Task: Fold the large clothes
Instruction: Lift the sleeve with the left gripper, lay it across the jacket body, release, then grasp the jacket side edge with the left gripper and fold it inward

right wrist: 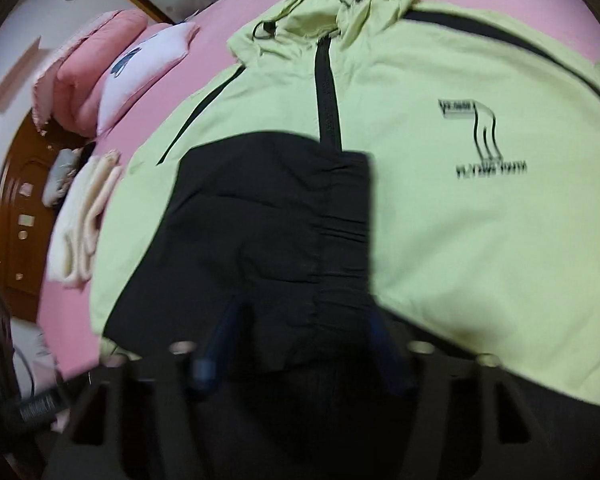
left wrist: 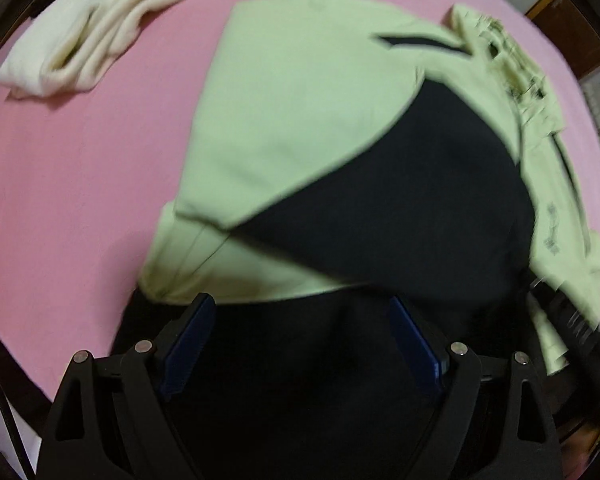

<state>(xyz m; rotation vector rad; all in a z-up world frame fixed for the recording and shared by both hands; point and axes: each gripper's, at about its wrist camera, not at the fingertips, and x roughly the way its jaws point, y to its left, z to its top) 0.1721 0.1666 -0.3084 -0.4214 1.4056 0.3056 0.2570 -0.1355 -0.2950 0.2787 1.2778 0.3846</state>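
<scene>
A light green and black hooded jacket (left wrist: 300,112) lies on the pink bed sheet (left wrist: 80,184). In the right wrist view the jacket (right wrist: 480,240) lies front up, hood at the top, with a black zip and a printed logo. Its black sleeve (right wrist: 268,232) is folded across the chest. My left gripper (left wrist: 302,312) is open, its blue pads (left wrist: 192,340) spread over the jacket's black lower part. My right gripper (right wrist: 304,320) is open over the black sleeve end; this view is blurred.
A folded cream garment (left wrist: 100,24) lies on the sheet at the far left; it also shows in the right wrist view (right wrist: 84,220). Pink and white pillows (right wrist: 112,72) sit by the wooden headboard (right wrist: 20,208). A black device (right wrist: 28,412) lies at the bed's edge.
</scene>
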